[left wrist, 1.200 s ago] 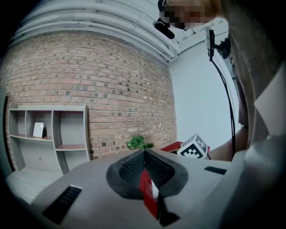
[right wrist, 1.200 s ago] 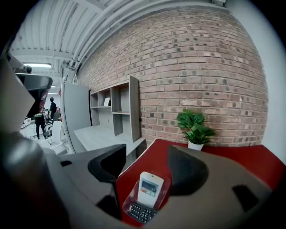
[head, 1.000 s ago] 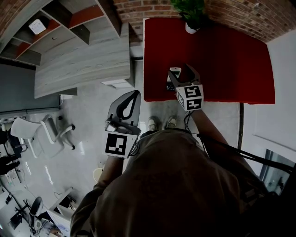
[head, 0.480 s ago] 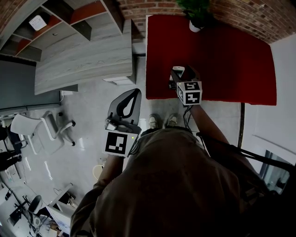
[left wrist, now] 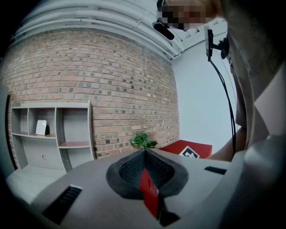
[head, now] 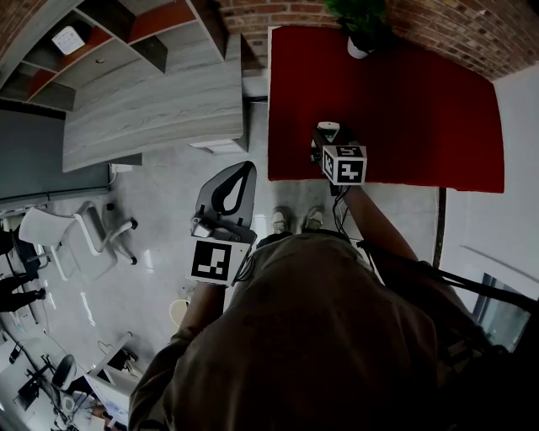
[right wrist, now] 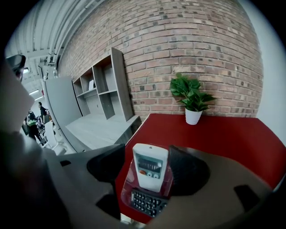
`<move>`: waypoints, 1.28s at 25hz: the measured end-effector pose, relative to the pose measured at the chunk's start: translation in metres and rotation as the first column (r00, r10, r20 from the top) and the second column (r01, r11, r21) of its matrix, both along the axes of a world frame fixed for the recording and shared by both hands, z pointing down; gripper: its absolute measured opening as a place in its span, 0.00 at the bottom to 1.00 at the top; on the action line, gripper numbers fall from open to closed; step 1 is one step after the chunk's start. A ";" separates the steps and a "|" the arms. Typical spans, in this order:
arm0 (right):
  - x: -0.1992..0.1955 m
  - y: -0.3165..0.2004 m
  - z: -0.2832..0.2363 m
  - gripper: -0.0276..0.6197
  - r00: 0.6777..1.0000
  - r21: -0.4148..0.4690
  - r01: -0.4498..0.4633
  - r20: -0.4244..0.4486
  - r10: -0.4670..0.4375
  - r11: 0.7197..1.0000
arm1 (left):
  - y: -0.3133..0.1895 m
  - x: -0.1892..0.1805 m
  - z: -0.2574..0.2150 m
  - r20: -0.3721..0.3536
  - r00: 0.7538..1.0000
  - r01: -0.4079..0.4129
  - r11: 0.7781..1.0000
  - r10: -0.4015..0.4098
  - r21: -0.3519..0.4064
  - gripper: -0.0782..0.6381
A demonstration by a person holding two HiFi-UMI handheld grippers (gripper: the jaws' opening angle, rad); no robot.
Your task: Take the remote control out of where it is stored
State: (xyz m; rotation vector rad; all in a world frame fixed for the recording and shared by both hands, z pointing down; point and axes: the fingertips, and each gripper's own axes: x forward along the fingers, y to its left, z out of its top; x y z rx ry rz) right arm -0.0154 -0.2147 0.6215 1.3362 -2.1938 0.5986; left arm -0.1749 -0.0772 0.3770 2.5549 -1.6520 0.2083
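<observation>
A white remote control (right wrist: pixel 150 165) with a small display stands upright in a clear holder (right wrist: pixel 127 184) near the front edge of the red table (right wrist: pixel 223 134). A black keypad remote (right wrist: pixel 145 202) lies in the holder's front. My right gripper (right wrist: pixel 147 157) is open, one jaw on each side of the white remote; whether the pads touch it I cannot tell. In the head view the right gripper (head: pixel 330 141) covers most of the remote (head: pixel 328 128). My left gripper (head: pixel 244 172) hangs over the floor, left of the table, shut (left wrist: pixel 144 154) and holding nothing.
A potted plant (head: pixel 360 25) stands at the far edge of the table against the brick wall. A grey desk (head: pixel 152 101) and shelving (head: pixel 126 34) lie to the left. An office chair (head: pixel 76 236) stands on the floor at left.
My right gripper has moved forward and down over the holder, bringing its jaws around the white remote. The left gripper has stayed where it was.
</observation>
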 end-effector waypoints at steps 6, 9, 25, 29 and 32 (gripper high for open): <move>0.002 -0.004 0.008 0.50 0.998 -0.017 -0.044 -0.054 0.043 0.999 | -0.001 -0.006 0.003 -0.002 1.000 0.005 1.000 -0.005 -0.009 0.12; 0.004 -0.005 0.013 0.50 0.994 -0.032 -0.063 -0.091 0.060 0.997 | -0.002 -0.008 0.004 -0.003 1.000 0.007 1.000 -0.007 -0.009 0.12; 0.006 -0.010 0.064 0.50 0.987 -0.171 -0.108 -0.137 0.085 0.979 | -0.009 -0.016 0.012 -0.017 1.000 0.000 1.000 0.000 -0.021 0.12; 0.007 -0.005 0.034 0.50 0.977 -0.169 -0.135 -0.186 0.103 0.976 | -0.011 -0.018 0.015 -0.014 1.000 -0.003 1.000 0.002 -0.027 0.12; 0.005 -0.004 0.036 0.49 0.979 -0.162 -0.119 -0.184 0.088 0.980 | -0.011 -0.018 0.016 -0.014 1.000 -0.004 1.000 0.003 -0.029 0.12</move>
